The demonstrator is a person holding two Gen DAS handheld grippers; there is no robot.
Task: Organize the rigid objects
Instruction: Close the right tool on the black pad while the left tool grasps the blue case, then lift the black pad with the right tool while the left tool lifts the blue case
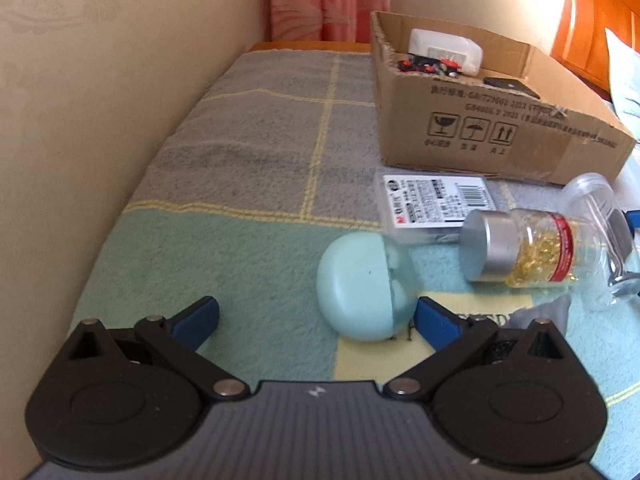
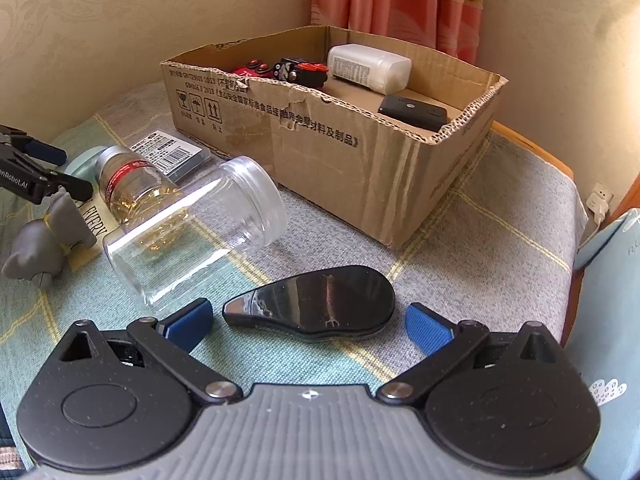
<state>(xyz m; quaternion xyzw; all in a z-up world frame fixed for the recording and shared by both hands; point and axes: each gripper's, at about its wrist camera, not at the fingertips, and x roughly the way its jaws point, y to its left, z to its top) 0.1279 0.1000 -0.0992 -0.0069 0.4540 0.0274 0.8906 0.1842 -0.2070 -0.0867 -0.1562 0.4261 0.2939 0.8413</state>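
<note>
The left gripper [image 1: 318, 316] is spread wide around the pale blue case [image 1: 362, 286] on the blanket [image 1: 240, 160]; the right gripper [image 2: 308, 322] is spread around the black oval case [image 2: 316, 304]. Both seem poised to grasp: each must close, lift, then carry to the cardboard box [image 2: 360, 168].

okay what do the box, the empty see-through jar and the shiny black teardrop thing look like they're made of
Box: corrugated cardboard, matte brown; fluting shows along its torn top edge.
Empty jar: clear and glossy, probably plastic rather than glass, judging by its thin wall and threaded mouth; not certain.
Black teardrop object: looks like glossy hard plastic, with sharp reflections on top; could also be lacquered.
</note>
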